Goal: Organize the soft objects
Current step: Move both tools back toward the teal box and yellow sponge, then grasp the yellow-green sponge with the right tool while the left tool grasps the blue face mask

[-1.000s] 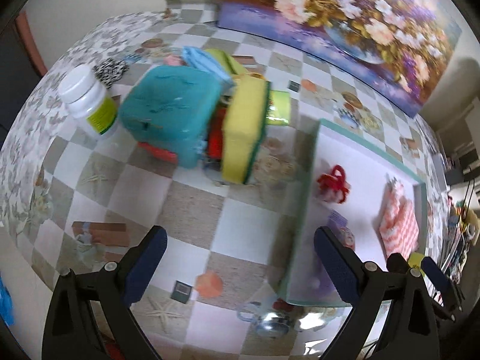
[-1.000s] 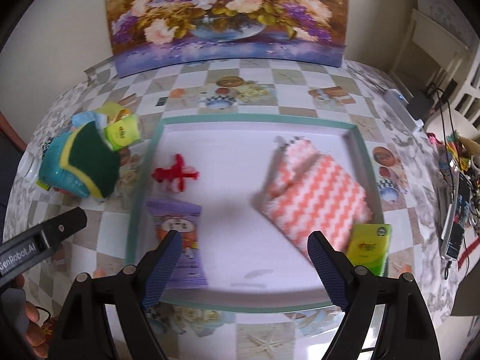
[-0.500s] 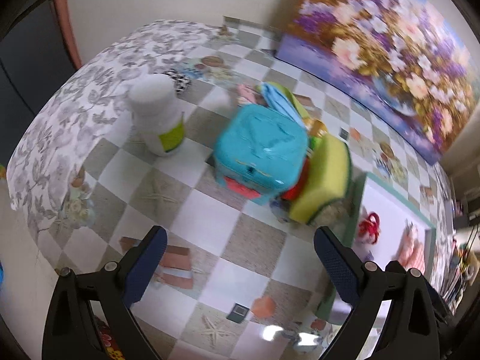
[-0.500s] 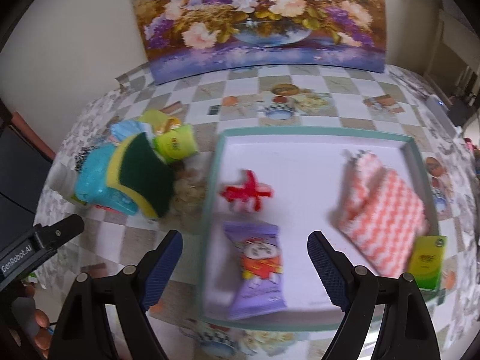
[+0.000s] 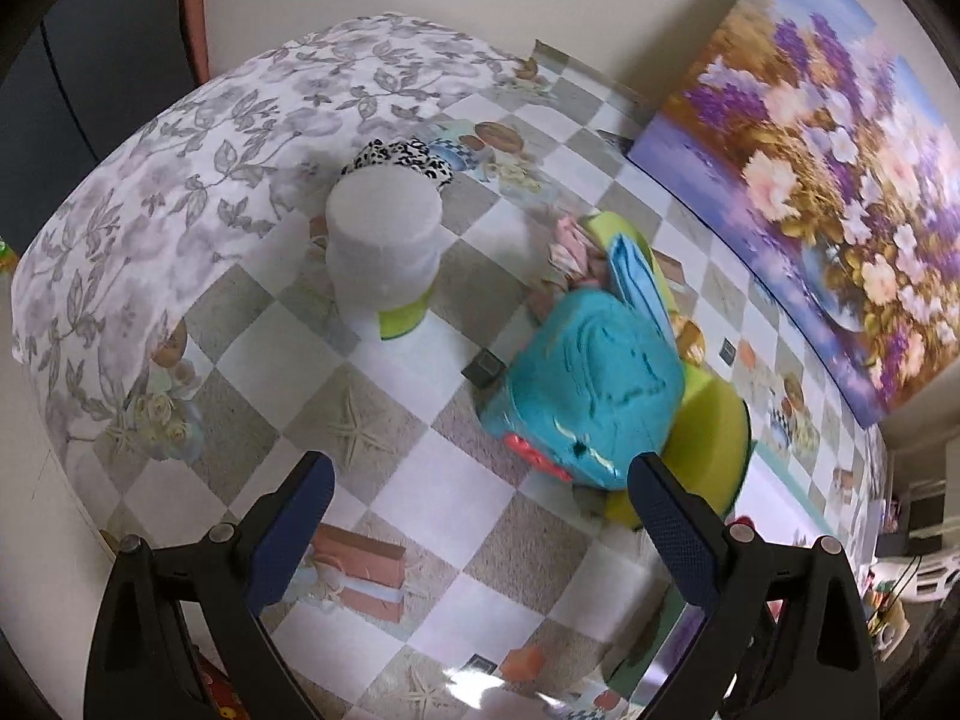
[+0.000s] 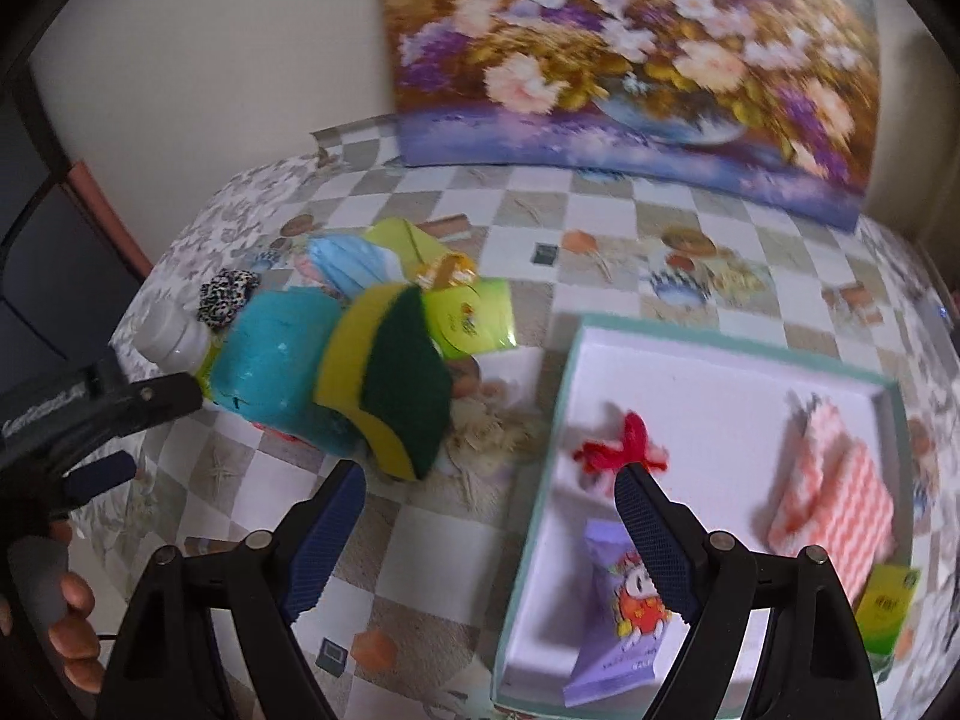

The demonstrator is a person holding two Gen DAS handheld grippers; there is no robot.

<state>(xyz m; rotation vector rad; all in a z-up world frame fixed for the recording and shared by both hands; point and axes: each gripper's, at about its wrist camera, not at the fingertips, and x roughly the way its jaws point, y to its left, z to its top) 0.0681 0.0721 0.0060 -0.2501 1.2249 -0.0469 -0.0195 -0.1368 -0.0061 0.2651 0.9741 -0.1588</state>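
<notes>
Left gripper [image 5: 480,516]: jaws held wide apart, nothing between them, poised above the checkered counter [image 5: 420,468]. Just beyond its right finger a teal soft toy [image 5: 588,390] is found, lying against a yellow-and-green sponge [image 5: 708,450]. A white bottle [image 5: 384,252] with a lime label stands upright to the left of the toy, apart from it; a leopard-print scrunchie [image 5: 402,159] lies just behind the bottle.

Right gripper [image 6: 489,516]: jaws likewise spread wide, nothing clasped, held over the counter at the left rim of the tray [image 6: 540,480]. The sponge [image 6: 390,384] is seen leaning on the teal toy [image 6: 270,360] ahead and to the left, outside the tray, with a green packet [image 6: 480,318] and a blue cloth [image 6: 354,264] close behind.

Inside the tray: a red bow [image 6: 624,444], partly behind the right finger; a purple snack packet [image 6: 624,606]; a folded orange zigzag cloth [image 6: 834,492]. A second green packet [image 6: 888,606] rests at the tray's near right corner.

A flower painting [image 6: 630,60] is propped against the wall behind.
</notes>
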